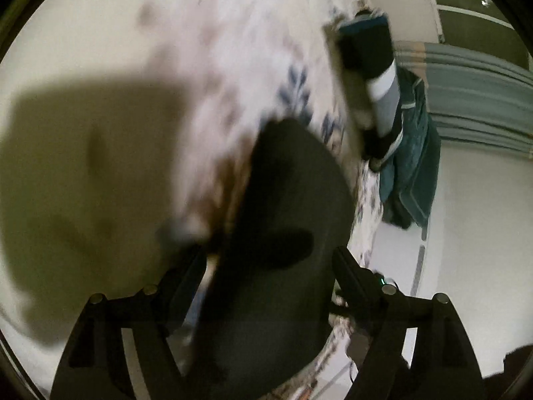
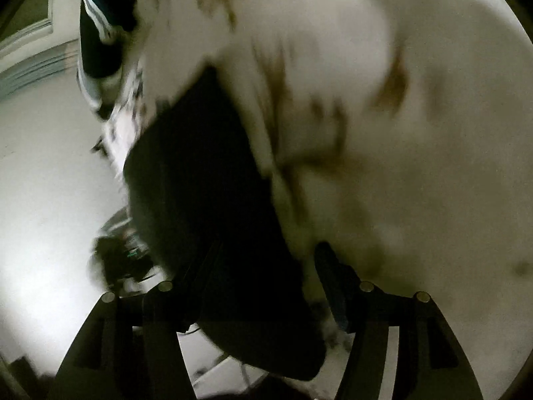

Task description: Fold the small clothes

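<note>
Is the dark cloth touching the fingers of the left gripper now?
Cannot tell. In the left wrist view the dark cloth lies between the fingers of the left gripper, which stand wide, but blur hides contact and gap.

A dark garment [image 1: 283, 233] lies flat at the edge of the floral-covered table [image 1: 253, 66], blurred in both views. Farther along the same edge sits a stack of folded clothes [image 1: 366, 46], black with white and teal bands. Teal cloth [image 1: 413, 153] hangs over the edge beside it.
</note>
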Action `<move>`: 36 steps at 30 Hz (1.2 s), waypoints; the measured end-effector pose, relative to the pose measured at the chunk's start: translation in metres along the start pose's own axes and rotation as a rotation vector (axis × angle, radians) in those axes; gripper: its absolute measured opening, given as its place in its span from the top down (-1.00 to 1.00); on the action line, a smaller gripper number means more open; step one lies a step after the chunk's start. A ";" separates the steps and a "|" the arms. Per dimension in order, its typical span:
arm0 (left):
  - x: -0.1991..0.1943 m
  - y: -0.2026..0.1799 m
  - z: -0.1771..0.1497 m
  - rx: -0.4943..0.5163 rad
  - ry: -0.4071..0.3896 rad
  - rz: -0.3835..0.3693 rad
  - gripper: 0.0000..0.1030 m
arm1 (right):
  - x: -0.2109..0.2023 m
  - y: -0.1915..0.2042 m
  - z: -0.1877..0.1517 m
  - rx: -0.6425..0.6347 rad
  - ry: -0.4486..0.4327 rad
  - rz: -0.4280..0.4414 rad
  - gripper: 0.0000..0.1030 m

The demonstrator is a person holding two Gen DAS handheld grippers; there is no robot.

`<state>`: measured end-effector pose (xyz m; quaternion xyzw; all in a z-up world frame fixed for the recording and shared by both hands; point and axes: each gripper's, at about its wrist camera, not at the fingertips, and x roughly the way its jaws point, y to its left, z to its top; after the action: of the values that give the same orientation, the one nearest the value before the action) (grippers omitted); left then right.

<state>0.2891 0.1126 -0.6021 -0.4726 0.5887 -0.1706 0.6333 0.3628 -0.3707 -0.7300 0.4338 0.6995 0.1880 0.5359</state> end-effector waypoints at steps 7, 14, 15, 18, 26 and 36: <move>0.033 -0.006 -0.006 0.037 0.045 -0.041 -0.48 | 0.040 0.012 0.009 -0.071 0.079 0.230 -0.31; 0.048 -0.037 -0.007 0.158 0.036 0.012 -0.02 | 0.080 0.047 0.005 -0.165 0.139 0.218 0.04; 0.046 -0.043 -0.008 0.179 0.025 0.065 0.34 | 0.080 0.049 0.003 -0.172 0.126 0.196 0.31; 0.034 -0.045 -0.009 0.150 0.015 0.081 0.60 | 0.075 0.055 -0.010 -0.171 0.068 0.165 0.53; 0.007 -0.099 0.000 0.213 0.047 0.133 0.62 | 0.035 0.104 -0.043 -0.170 -0.042 0.127 0.59; -0.003 -0.198 0.078 0.375 0.102 0.106 0.62 | -0.042 0.201 -0.036 -0.176 -0.233 0.096 0.59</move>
<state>0.4261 0.0480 -0.4526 -0.3053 0.6019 -0.2674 0.6878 0.4134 -0.2857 -0.5463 0.4369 0.5919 0.2224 0.6398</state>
